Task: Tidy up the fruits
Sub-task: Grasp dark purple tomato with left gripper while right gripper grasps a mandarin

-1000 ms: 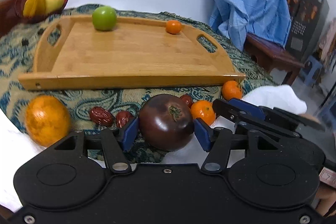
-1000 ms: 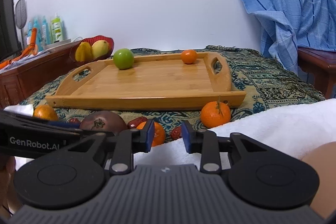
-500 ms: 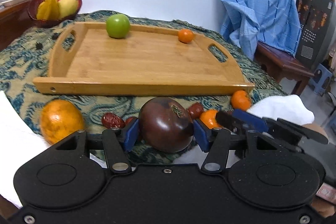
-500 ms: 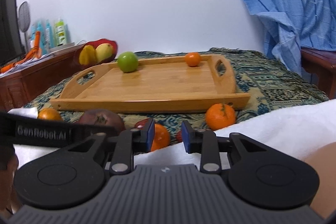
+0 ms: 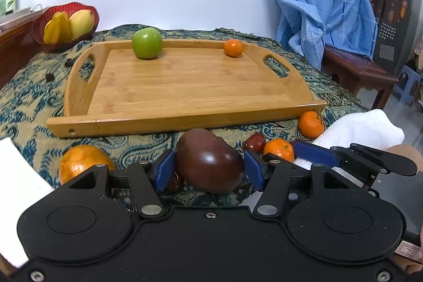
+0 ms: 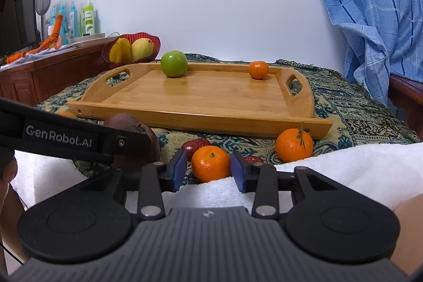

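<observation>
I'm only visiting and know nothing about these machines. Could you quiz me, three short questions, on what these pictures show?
1. True or false: the wooden tray holds two fruits.
2. Which fruit sits between the left gripper fingers? A) green apple B) dark purple tomato C) mango
3. Fill in: the right gripper, jaws opening, frames a small ____.

Key:
1. True: a green apple and a small tangerine.
2. B, the dark purple tomato.
3. Mandarin, with its pads not pressing on it.
</observation>
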A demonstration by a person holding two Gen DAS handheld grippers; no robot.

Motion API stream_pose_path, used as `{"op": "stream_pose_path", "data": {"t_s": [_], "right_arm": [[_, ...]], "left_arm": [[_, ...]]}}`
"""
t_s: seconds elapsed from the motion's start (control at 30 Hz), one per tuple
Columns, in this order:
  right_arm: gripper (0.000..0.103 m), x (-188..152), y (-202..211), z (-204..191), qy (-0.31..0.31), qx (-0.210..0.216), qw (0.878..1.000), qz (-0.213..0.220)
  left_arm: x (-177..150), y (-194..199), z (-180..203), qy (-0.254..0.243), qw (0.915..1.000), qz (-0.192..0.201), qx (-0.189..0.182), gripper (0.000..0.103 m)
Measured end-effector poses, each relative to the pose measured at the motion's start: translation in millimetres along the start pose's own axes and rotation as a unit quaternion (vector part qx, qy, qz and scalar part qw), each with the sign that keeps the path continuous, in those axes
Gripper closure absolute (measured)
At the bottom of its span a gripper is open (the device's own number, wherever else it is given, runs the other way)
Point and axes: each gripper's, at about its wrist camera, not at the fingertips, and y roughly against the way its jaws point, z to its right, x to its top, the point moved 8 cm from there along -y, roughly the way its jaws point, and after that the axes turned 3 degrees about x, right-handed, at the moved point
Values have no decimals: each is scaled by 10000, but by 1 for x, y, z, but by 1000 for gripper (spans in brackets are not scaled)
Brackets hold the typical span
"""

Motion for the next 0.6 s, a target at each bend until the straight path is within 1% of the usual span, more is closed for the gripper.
{"op": "stream_pose_path", "data": {"t_s": [0.1,0.17,0.3,0.4,0.47,0.6], "right_arm": [[42,-1,-2,-2,107,-15,9999,-10],[42,-1,-4,-4,180,-42,9998,-22],[42,-3,-8,-7,253,-39,9996,-87],[41,-5,-11,-10,363,-64,9992,-122],[44,-6,-11,-11,403,-74,9991,-137],[45,-6,-12,-11,403,-79,9991,-143]], "left_arm": [[1,-7,-1,38,9999,-100,-100,42],[1,-10,-2,50,9998,-147,-122,43],[-1,-15,2,-247,9996,-137,-53,44],[-3,-16,6,-458,9989,-127,13,51],[-4,-13,7,-508,9987,-81,56,51],[-3,-1,5,-471,9988,38,85,53]]}}
